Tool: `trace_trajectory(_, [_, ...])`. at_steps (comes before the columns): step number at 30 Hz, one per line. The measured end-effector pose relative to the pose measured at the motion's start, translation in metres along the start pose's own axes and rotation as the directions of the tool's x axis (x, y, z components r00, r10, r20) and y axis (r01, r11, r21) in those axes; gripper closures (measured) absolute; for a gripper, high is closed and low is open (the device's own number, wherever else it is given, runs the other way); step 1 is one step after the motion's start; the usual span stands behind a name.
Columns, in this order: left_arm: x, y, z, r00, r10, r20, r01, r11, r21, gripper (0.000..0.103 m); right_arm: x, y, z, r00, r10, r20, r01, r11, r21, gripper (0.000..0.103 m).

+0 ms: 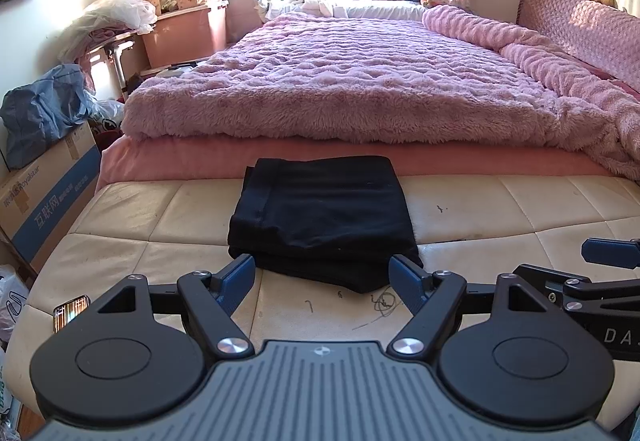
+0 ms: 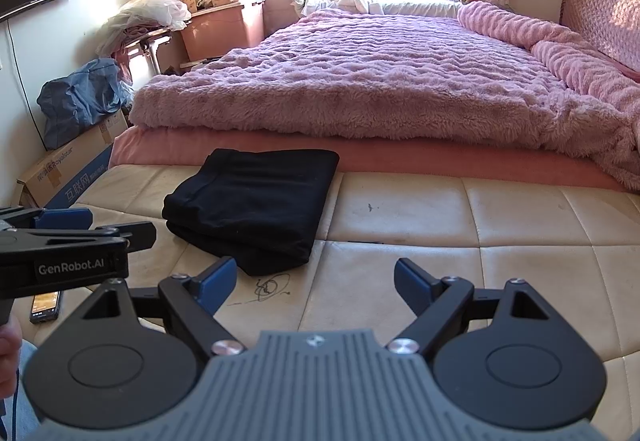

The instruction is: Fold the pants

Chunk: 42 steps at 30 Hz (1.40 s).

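The black pants (image 1: 324, 217) lie folded in a compact rectangle on the cream padded bench (image 1: 500, 209). In the right wrist view the pants (image 2: 252, 205) sit left of centre. My left gripper (image 1: 322, 273) is open and empty, just in front of the near edge of the pants. My right gripper (image 2: 316, 277) is open and empty, over bare bench (image 2: 400, 209) to the right of the pants. The left gripper also shows at the left edge of the right wrist view (image 2: 64, 225), and the right gripper at the right edge of the left wrist view (image 1: 608, 253).
A bed with a fluffy pink blanket (image 1: 340, 81) lies behind the bench. A phone (image 1: 70, 313) rests on the bench's near left corner. A cardboard box (image 1: 48, 193), a blue bag (image 1: 40, 113) and stacked bins with bedding (image 1: 184, 1) stand at the left.
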State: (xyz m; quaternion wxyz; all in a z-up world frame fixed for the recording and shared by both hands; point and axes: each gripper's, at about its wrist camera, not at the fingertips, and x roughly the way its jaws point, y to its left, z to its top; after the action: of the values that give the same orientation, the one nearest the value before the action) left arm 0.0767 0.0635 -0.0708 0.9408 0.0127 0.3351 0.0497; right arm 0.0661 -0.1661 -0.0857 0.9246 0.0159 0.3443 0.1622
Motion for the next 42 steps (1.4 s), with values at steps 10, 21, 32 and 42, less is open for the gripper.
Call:
trace_trajectory(10, [0.0005, -0.0016, 0.0005, 1.0, -0.001, 0.002, 0.001, 1.0, 0.004, 0.014, -0.0007, 0.0004, -0.0004, 1.0, -0.003, -0.002, 0.003, 1.0, -0.002, 0.021])
trace_trajectory(21, [0.0007, -0.0028, 0.0008, 1.0, -0.007, 0.003, 0.007, 1.0, 0.011, 0.014, -0.0022, 0.0011, -0.0007, 1.0, -0.006, -0.002, 0.006, 1.0, -0.002, 0.021])
trace_trajectory(32, [0.0006, -0.0045, 0.0009, 1.0, -0.012, 0.004, 0.012, 1.0, 0.014, 0.014, -0.0043, 0.0018, -0.0006, 1.0, -0.008, 0.002, 0.008, 1.0, -0.005, 0.021])
trace_trajectory(42, [0.0008, -0.0056, 0.0013, 1.0, -0.016, 0.013, 0.016, 1.0, 0.022, 0.014, -0.0044, 0.0013, 0.0003, 1.0, -0.009, -0.005, 0.009, 1.0, 0.0, 0.021])
